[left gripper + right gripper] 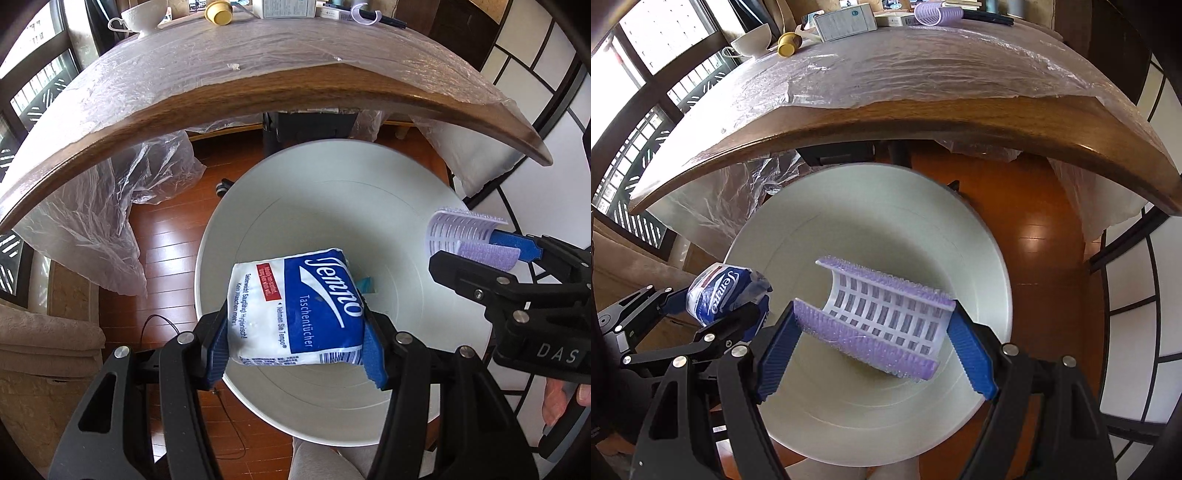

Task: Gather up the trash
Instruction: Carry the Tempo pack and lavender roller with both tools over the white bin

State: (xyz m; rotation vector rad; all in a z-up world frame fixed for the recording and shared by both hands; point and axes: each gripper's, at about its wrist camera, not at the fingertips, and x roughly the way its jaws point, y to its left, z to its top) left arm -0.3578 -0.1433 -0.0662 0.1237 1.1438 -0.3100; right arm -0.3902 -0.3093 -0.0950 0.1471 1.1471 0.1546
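Trash first: blue-and-white Tempo tissue pack (295, 310), lower centre of the left wrist view, is pinched in the left claw (297, 350) over the round white plastic bin (388, 206). Lilac half-cylinder hair roller (882, 317) is clamped by the right claw (875, 350), also above the bin mouth. Neither piece dropped yet; a small teal scrap (367, 286) seems to lie inside. Left on the film-covered wooden counter (923, 110), top of frame: yellow cap (788, 43), white box (846, 18), another lilac roller (938, 14), white cup (753, 40). Judged roughly mid-task.
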